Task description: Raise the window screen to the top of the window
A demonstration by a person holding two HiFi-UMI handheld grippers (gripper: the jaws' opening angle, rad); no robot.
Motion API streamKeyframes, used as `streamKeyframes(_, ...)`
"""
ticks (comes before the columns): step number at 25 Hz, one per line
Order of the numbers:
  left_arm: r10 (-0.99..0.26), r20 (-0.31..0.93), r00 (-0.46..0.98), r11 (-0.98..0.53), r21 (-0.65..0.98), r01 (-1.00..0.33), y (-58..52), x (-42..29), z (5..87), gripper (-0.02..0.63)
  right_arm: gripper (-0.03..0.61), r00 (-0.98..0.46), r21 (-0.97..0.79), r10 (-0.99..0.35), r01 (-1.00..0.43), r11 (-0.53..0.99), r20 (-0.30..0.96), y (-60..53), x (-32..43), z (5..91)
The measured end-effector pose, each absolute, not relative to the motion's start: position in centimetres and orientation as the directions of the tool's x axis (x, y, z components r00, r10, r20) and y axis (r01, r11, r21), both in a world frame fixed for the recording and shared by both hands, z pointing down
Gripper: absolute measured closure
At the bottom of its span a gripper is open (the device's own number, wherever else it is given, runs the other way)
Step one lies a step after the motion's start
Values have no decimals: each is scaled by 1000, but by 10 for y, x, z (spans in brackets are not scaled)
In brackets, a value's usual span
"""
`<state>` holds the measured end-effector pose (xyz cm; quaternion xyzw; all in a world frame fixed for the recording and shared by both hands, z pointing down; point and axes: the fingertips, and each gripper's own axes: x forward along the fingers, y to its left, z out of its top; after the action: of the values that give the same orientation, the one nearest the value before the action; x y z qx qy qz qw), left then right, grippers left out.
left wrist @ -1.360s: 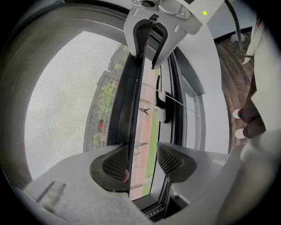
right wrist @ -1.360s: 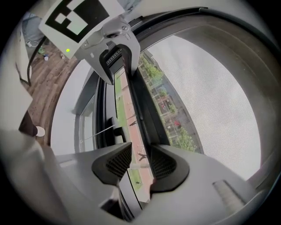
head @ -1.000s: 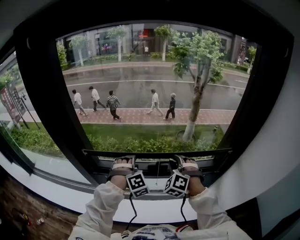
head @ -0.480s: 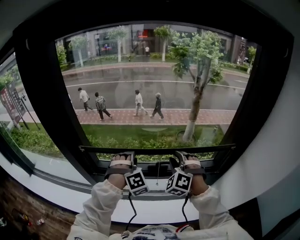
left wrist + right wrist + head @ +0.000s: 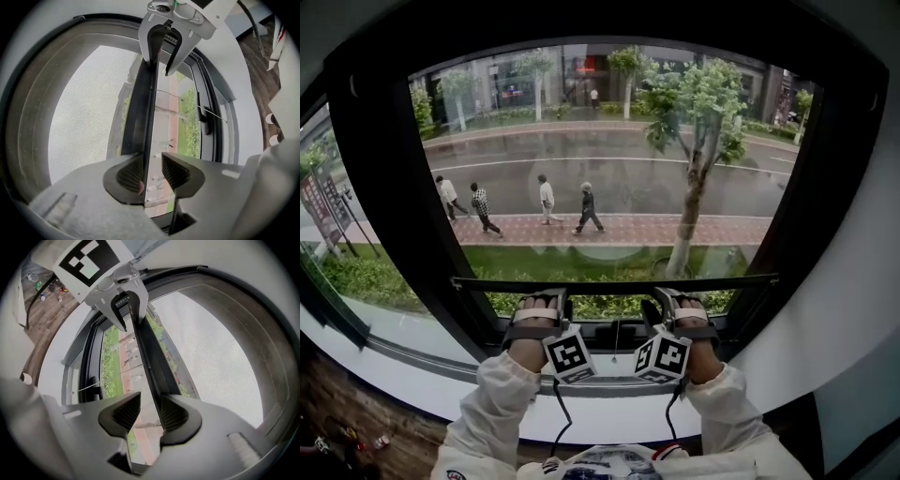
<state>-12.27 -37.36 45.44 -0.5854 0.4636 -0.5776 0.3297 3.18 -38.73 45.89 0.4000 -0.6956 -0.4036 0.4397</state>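
The window screen's dark bottom bar runs across the low part of the window, with grey mesh above it. My left gripper is closed on the bar left of its middle. In the left gripper view the bar passes between the left gripper's pads, against the mesh-side pad. My right gripper is at the bar right of its middle. Its jaws are opening. In the right gripper view the bar lies between the right gripper's pads, touching the mesh-side pad, with a gap at the other.
The black window frame encloses the opening. Below it is a white sill. A thin cord hangs between my hands. Outside are a tree, a hedge and people walking. Wooden floor shows at the lower left.
The bar and both grippers have risen together, widening the open strip under the bar. The people outside have walked to the left.
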Motion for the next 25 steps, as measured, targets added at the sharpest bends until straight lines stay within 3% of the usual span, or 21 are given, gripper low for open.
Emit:
streamKeyframes(12, -954, 290, -80, -274, -947, -166, -377, -120, 408, 541, 469, -271, 934, -934, -203, 294, 235, -387, 34, 413)
streamKeyframes(25, -972, 223, -76, -210, -966, -151, -379, -124, 373, 540, 474, -258, 953, -953, -213, 215, 157, -390, 31, 375)
